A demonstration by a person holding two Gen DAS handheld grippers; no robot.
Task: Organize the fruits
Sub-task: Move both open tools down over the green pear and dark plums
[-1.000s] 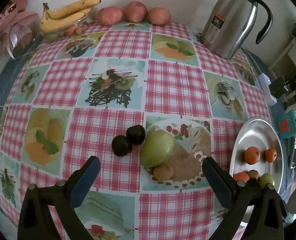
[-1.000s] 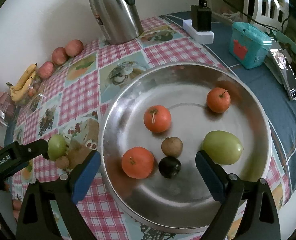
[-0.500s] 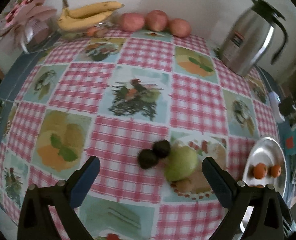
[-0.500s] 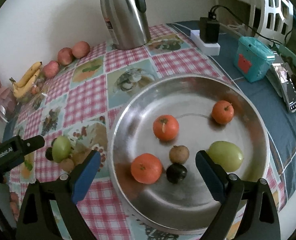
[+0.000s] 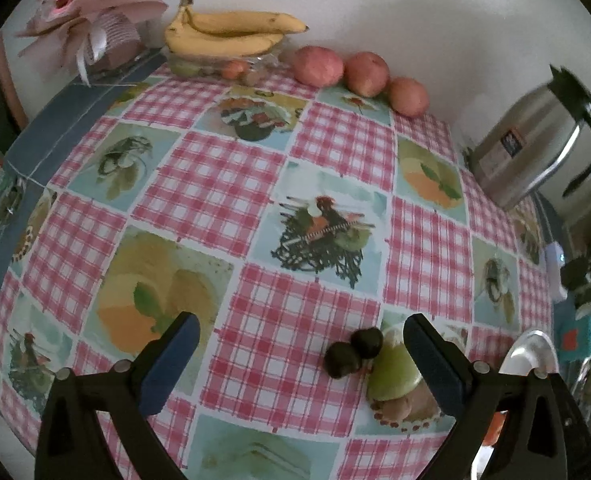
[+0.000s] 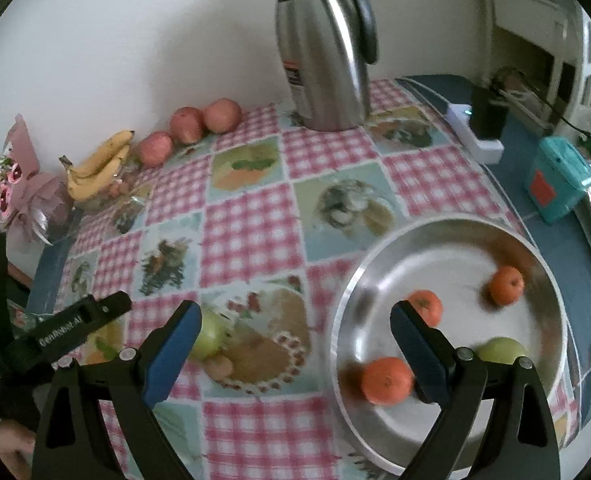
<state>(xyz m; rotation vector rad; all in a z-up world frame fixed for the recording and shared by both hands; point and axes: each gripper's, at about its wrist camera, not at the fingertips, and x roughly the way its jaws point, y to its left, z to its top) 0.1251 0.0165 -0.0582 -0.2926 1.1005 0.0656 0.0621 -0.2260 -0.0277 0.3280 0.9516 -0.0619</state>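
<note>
My left gripper (image 5: 301, 356) is open and empty above the checked tablecloth. Just right of it lie two dark fruits (image 5: 353, 351), a green fruit (image 5: 393, 372) and a small brown fruit (image 5: 395, 408), partly behind the right finger. My right gripper (image 6: 295, 344) is open and empty, hovering between that green fruit (image 6: 211, 334) and the metal plate (image 6: 375, 264). The plate holds three oranges (image 6: 387, 380) and a green fruit (image 6: 501, 350). The left gripper also shows in the right wrist view (image 6: 83, 316).
Bananas (image 5: 227, 32) on a glass bowl and three red apples (image 5: 359, 72) line the back wall. A steel thermos jug (image 6: 323, 48) stands at the back. A power strip (image 6: 479, 136), teal box (image 6: 555, 176) and phone lie right of the plate.
Both grippers have pulled back and swung left. The loose fruits now sit toward my left gripper's right finger. The plate has shifted to the right in the right wrist view.
</note>
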